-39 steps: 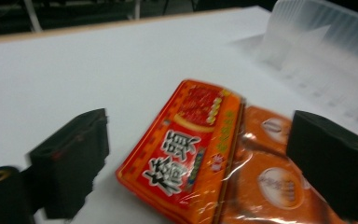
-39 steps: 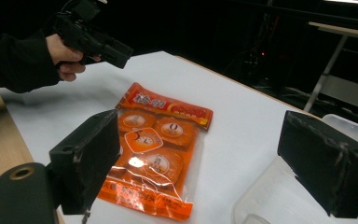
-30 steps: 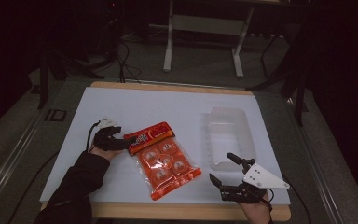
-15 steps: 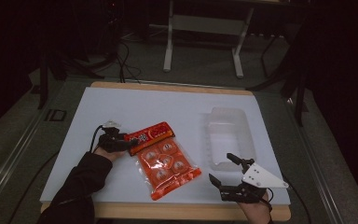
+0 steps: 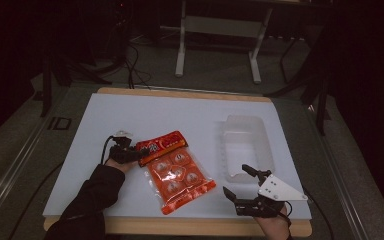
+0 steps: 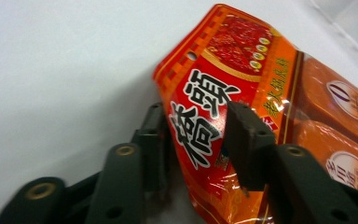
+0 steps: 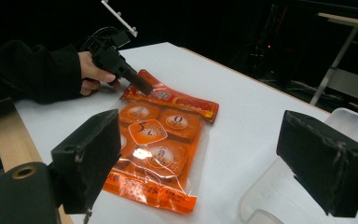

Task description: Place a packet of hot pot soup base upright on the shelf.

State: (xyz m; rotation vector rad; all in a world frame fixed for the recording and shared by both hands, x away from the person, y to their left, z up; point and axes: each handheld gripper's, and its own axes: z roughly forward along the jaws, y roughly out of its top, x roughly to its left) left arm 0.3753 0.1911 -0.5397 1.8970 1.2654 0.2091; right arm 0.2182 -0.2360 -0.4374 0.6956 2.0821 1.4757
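Compared with the frame a second before, the left gripper [image 5: 139, 154] had closed in on the bag [image 5: 176, 170] from the left edge side of the table [image 5: 130, 120]; the bag itself had not visibly shifted, and the right gripper [image 5: 240, 182] had held its place near the front edge.

In the left gripper view the jaws were clamped on the red header of the bag [image 6: 242, 107], one jaw under the film and one on top of the printed characters. The header corner was lifted slightly off the table surface, while the rest of the bag lay flat.

The bag was an orange, partly clear pouch with a red header strip carrying large white-and-black characters. Round, individually wrapped orange pieces showed through the film. It lay near the middle of the table, toward the front edge, set at an angle with the header pointing to the left rear.

The right gripper [image 7: 214, 163] hovered over the front right part of the table with its jaws wide apart, holding nothing.

A clear plastic tray [image 5: 245, 145] stood toward the right edge, apart from the bag. Nothing was seen inside it
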